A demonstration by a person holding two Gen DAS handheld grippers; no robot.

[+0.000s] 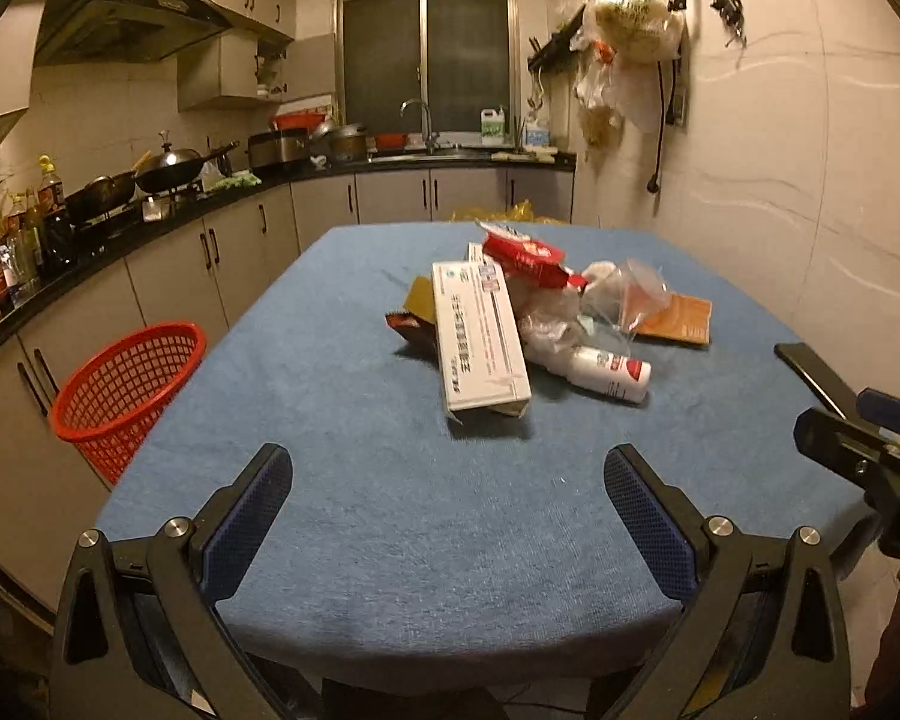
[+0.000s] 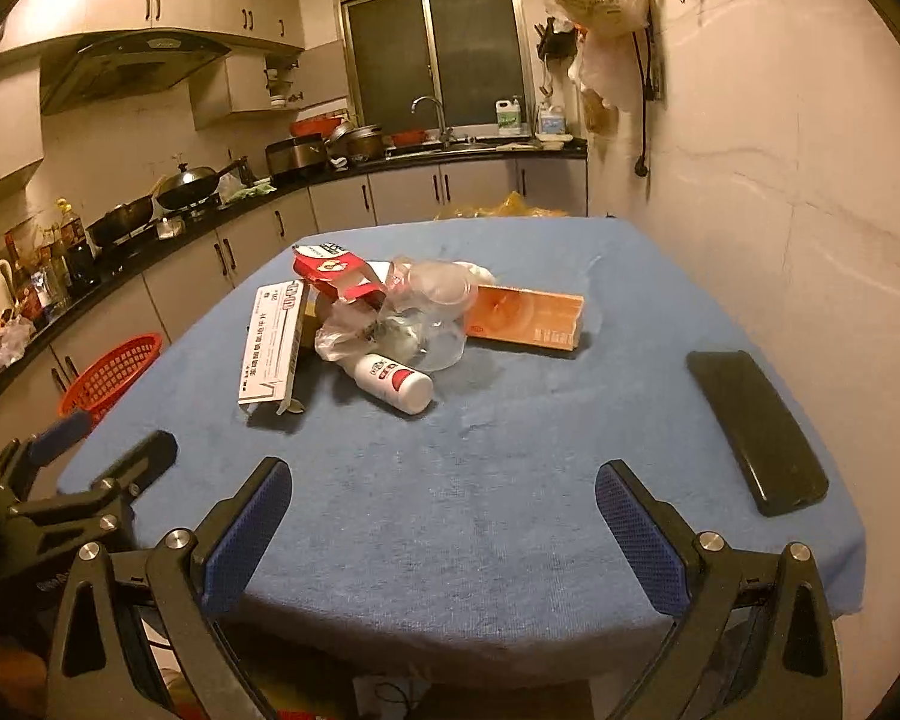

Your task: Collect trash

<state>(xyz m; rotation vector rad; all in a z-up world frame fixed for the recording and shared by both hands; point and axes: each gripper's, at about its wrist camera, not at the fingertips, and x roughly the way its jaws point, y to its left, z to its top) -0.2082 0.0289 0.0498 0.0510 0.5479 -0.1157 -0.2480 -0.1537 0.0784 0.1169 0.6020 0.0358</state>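
Note:
A pile of trash lies mid-table on the blue cloth: a long white box, a red carton, crumpled clear plastic, a white bottle with a red label and an orange box. The same pile shows in the right wrist view: white box, bottle, orange box. A red mesh basket stands left of the table. My left gripper is open and empty near the table's front edge. My right gripper is open and empty, to the right of the left one.
A black phone lies at the table's right side, close to the wall. A kitchen counter with woks and bottles runs along the left and back. Bags hang on the right wall. The basket also shows in the right wrist view.

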